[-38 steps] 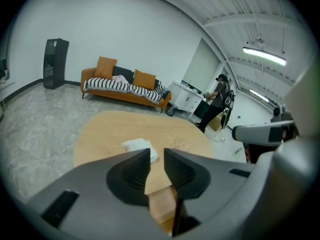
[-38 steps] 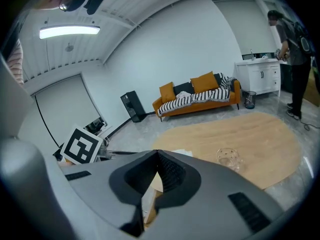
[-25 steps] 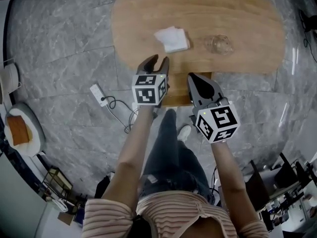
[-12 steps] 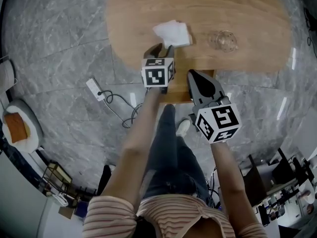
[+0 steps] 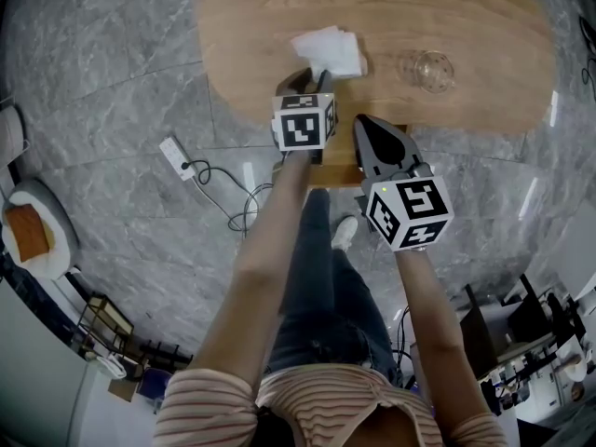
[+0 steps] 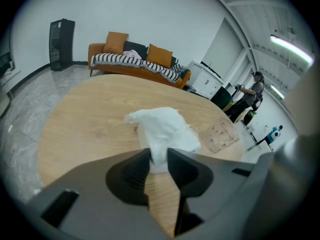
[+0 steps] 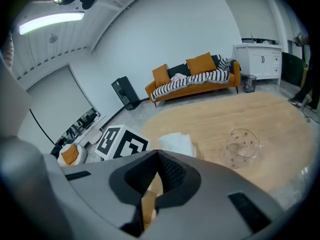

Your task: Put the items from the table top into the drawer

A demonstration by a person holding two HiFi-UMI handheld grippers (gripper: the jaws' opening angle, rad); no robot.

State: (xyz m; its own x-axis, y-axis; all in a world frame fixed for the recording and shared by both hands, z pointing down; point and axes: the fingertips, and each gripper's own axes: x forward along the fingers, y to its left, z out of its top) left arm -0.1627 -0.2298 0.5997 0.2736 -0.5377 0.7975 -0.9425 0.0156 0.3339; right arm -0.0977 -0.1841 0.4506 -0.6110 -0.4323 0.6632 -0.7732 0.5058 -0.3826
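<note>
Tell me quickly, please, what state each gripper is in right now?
Left gripper: closed on the near edge of the white napkin.
Right gripper: closed, holding nothing.

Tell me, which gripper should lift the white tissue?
Left. The left gripper already pinches the white tissue between its jaws; the right gripper, jaws together, hangs back at the table edge.
</note>
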